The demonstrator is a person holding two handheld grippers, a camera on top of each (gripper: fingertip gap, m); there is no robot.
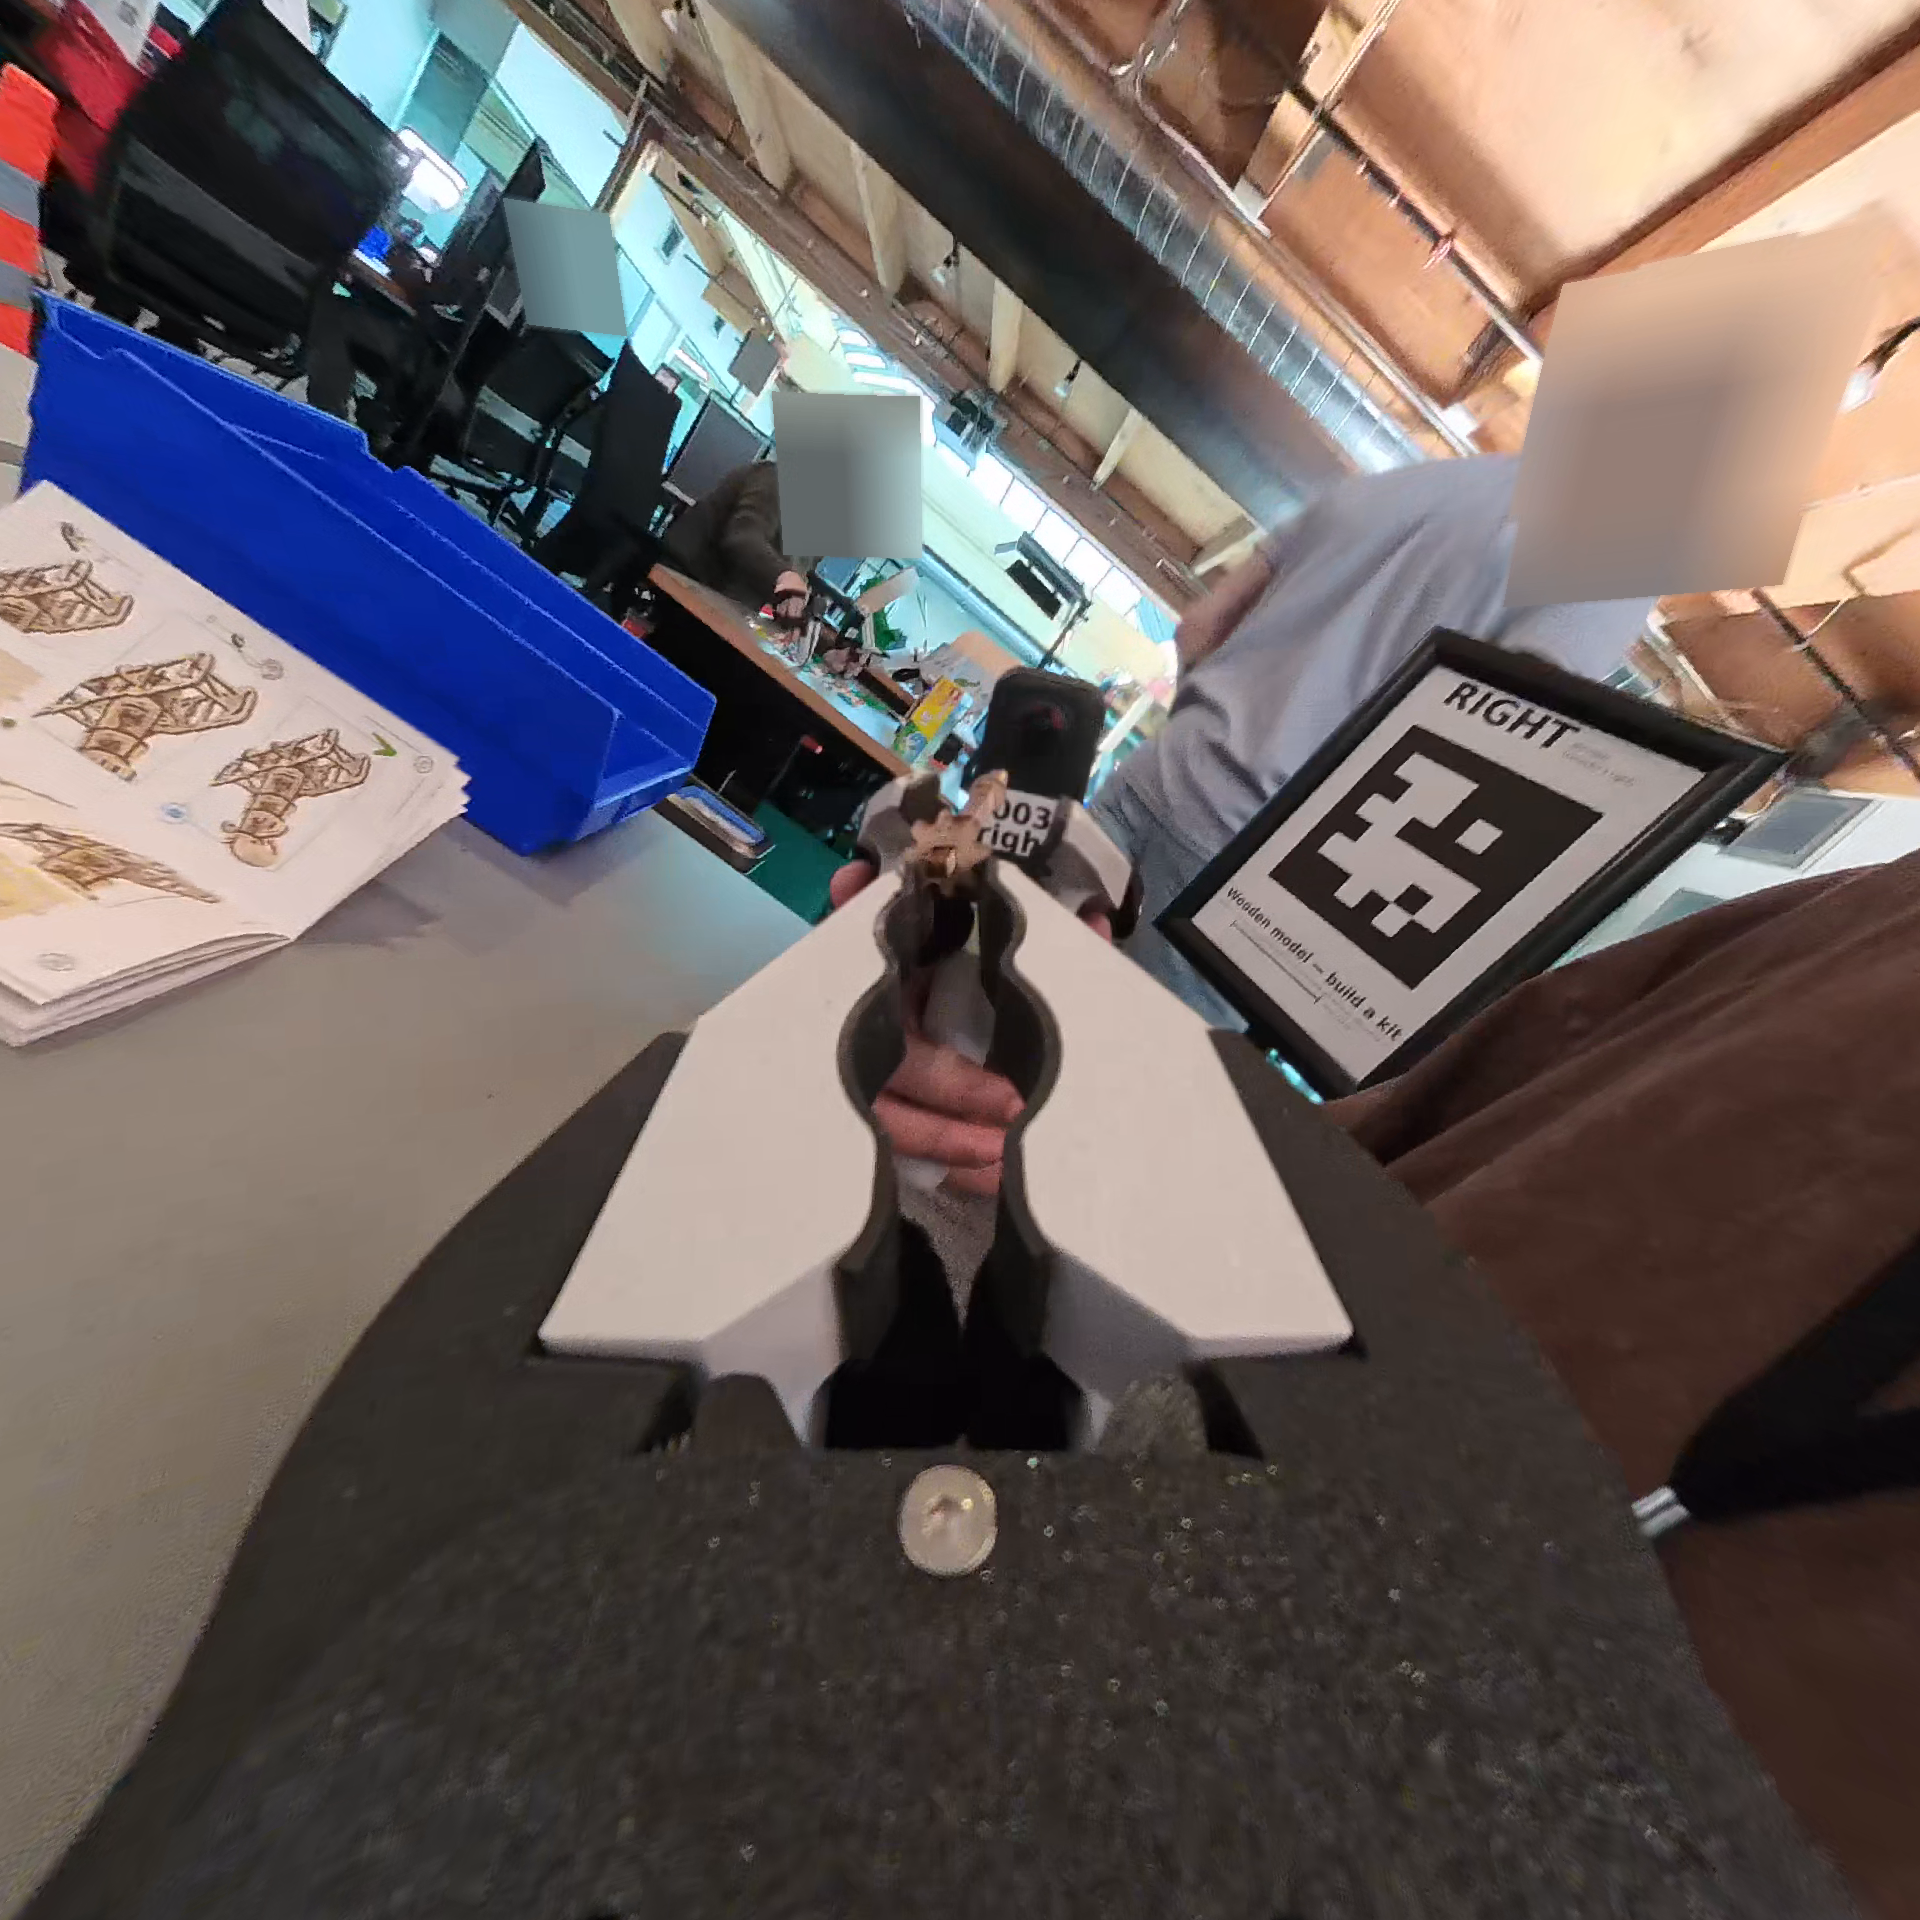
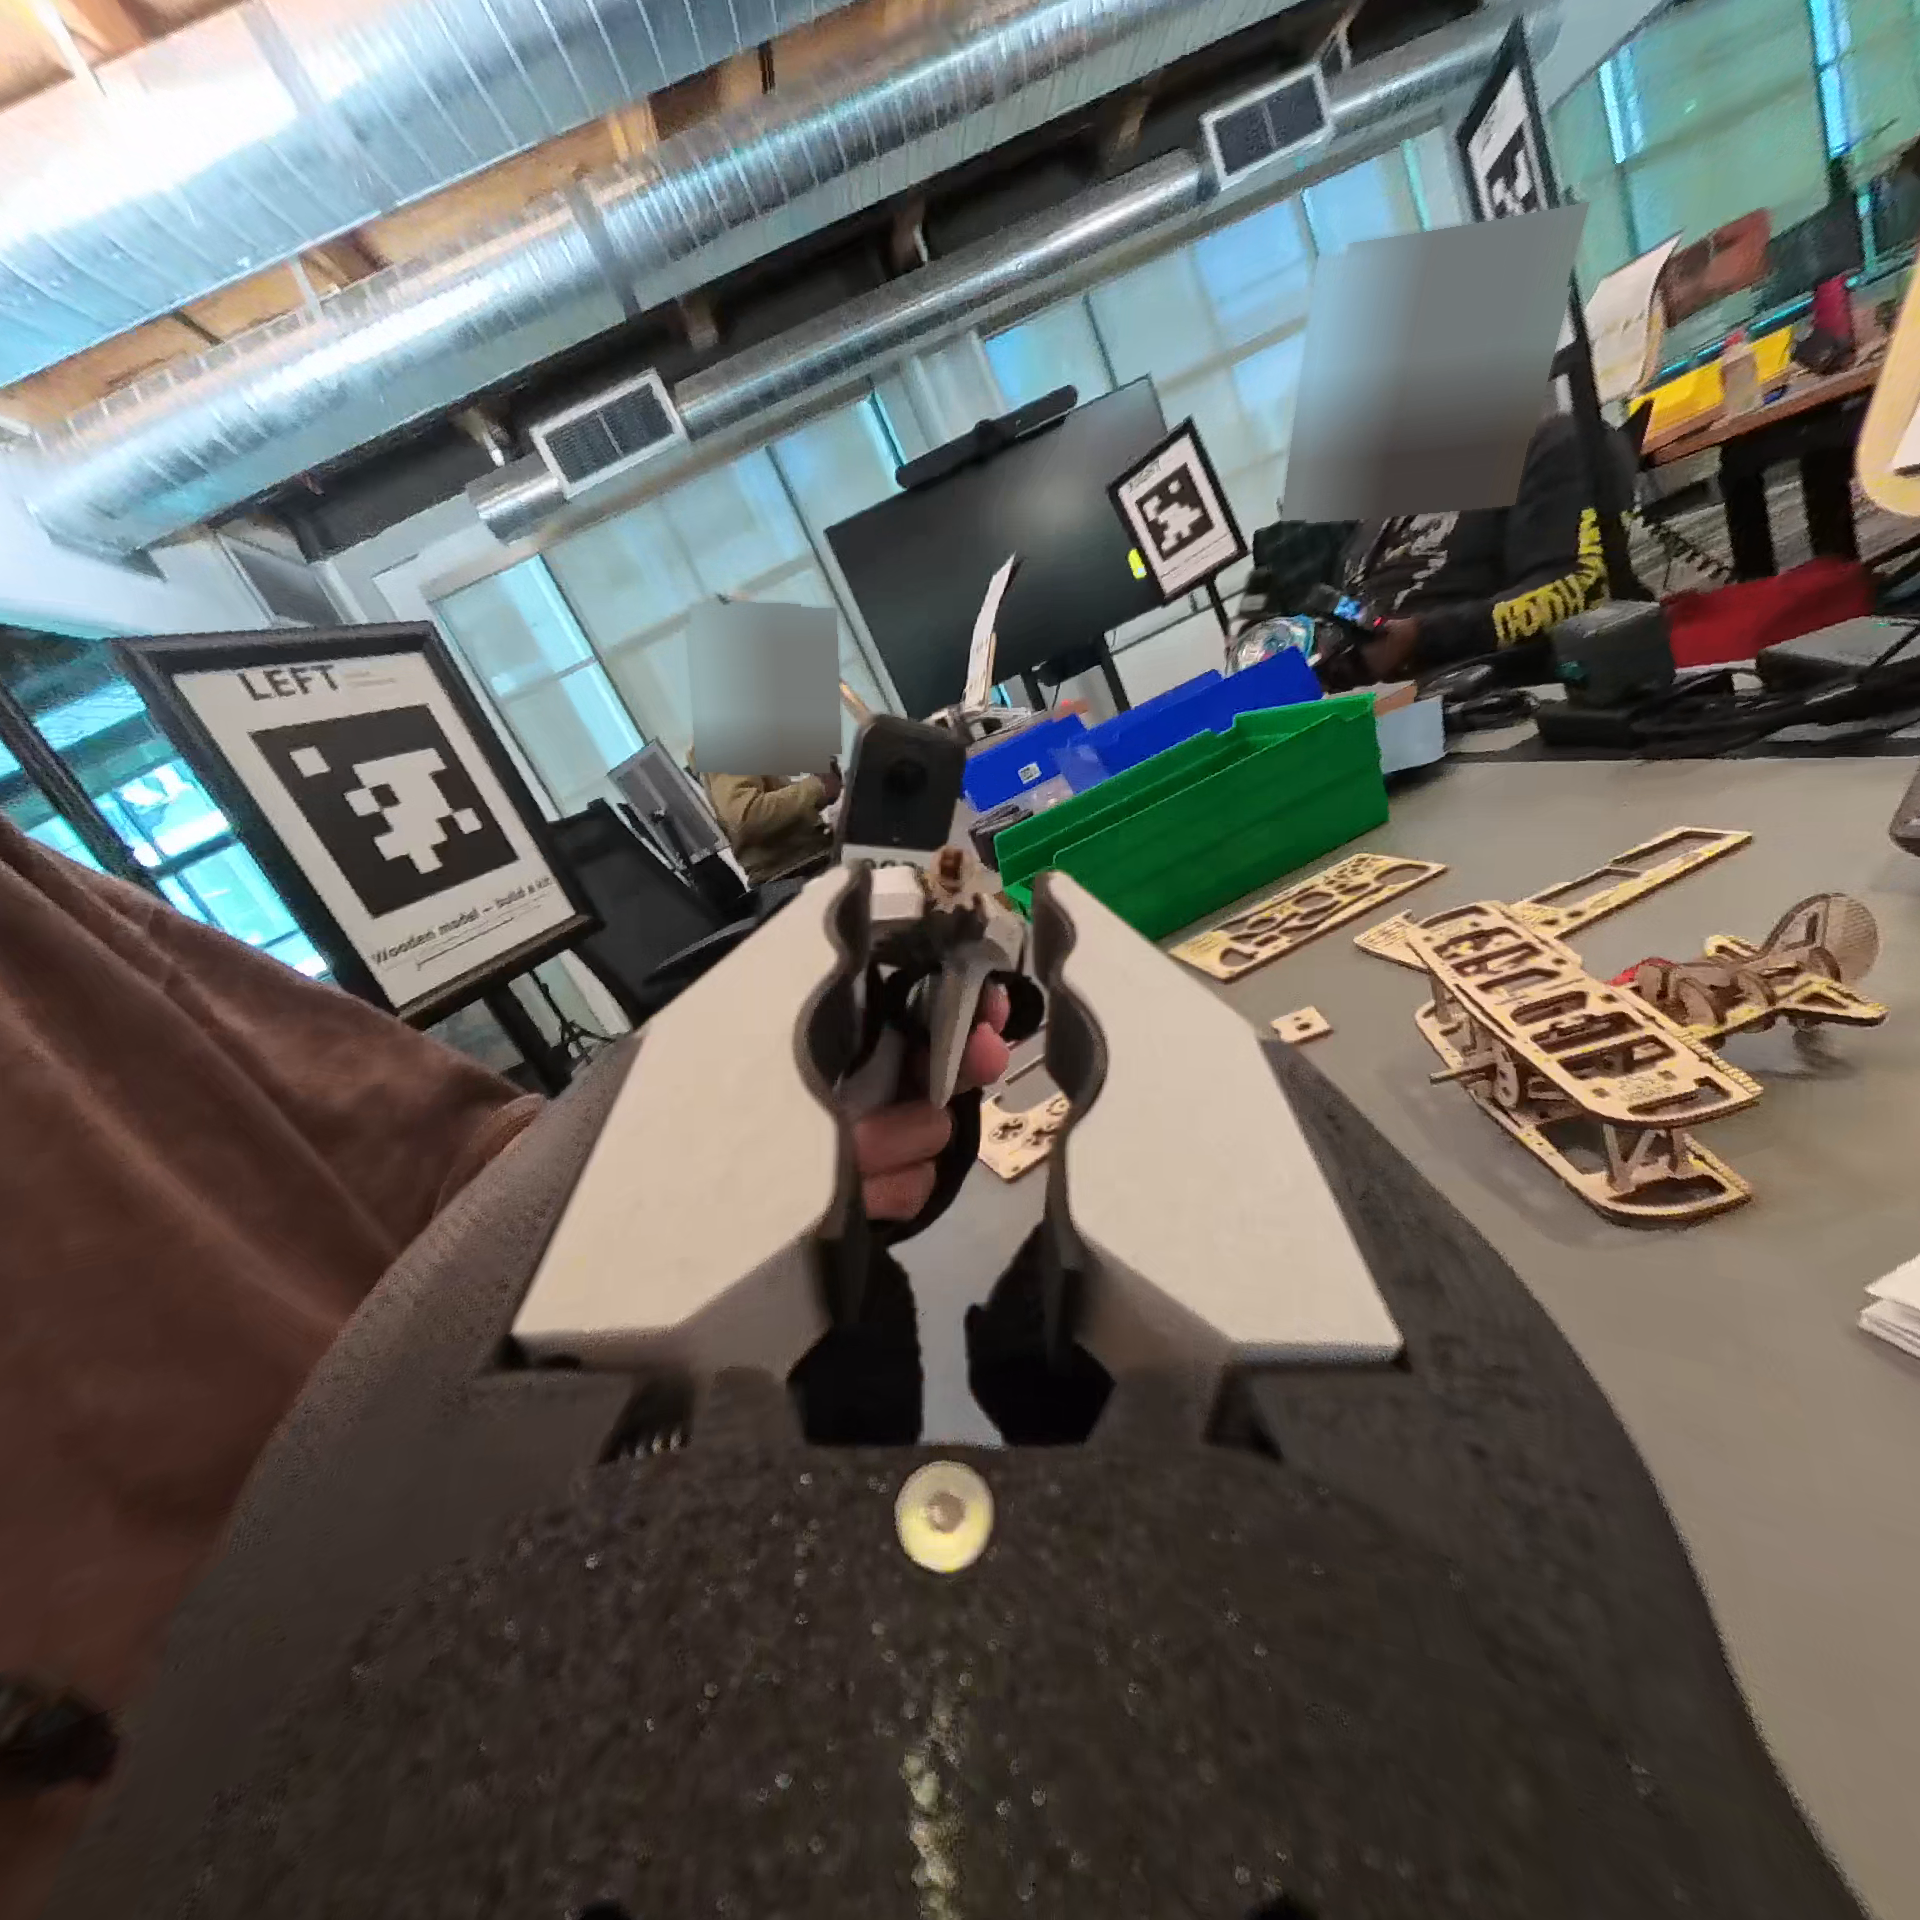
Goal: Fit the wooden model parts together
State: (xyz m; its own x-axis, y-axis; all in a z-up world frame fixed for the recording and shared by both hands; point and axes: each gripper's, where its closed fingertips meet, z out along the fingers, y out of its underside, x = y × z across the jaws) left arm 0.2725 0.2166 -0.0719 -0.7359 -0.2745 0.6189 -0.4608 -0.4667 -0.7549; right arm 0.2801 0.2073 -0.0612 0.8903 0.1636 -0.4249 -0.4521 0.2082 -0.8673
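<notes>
Left gripper [image 1: 943, 868] pinches a small wooden part [image 1: 948, 840] | right gripper [image 2: 943, 883] – slightly open – maybe holds its mate [image 2: 948, 864] | push together slowly, straight.

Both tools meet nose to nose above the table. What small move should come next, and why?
Probably close the right tool gently on the wooden part. The left tool pinches that part at its tips, and the right tool's fingers stand open on either side of it, so only one side grips it.

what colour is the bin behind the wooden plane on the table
Green. The bin shows best in the right wrist view, behind the wooden plane.
</notes>
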